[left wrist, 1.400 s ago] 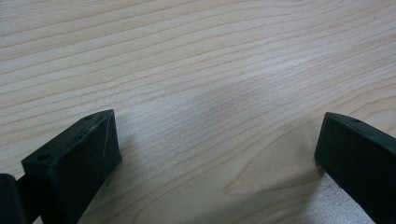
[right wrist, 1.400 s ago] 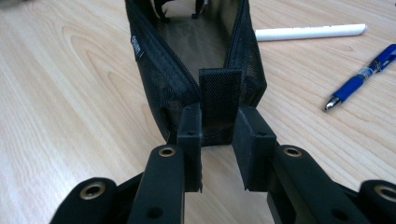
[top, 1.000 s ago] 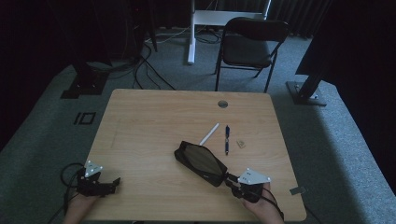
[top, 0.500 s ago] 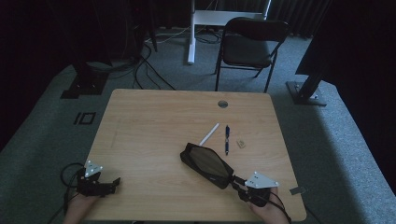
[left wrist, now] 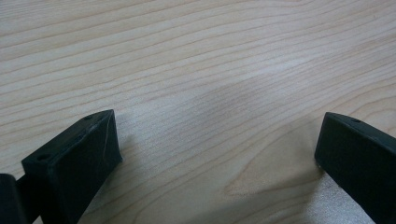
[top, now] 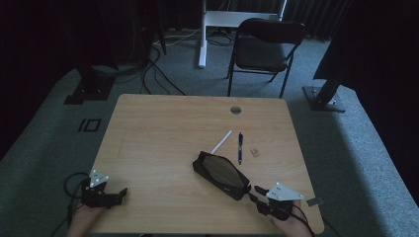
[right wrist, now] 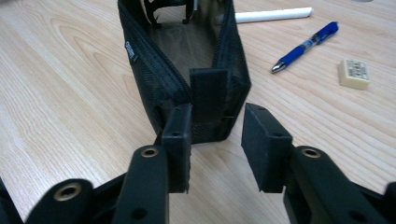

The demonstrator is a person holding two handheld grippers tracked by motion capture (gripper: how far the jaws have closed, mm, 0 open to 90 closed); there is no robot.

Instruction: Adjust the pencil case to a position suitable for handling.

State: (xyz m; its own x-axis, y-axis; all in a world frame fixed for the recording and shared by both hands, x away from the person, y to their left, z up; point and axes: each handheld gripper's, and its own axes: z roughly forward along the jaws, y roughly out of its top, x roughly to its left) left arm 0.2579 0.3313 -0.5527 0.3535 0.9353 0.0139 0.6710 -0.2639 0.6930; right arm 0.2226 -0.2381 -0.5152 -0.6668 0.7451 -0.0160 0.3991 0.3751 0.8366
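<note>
While your right tool sits parted just before the pencil case's end tab at frame centre, nothing is packed: pen, eraser and white stick lie upper right on the bench; your left tool rests spread.

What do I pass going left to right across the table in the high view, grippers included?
Left gripper → black pencil case → blue pen → eraser → right gripper, at the near edge. I left out the white stick, since it lies above the case's span.
</note>
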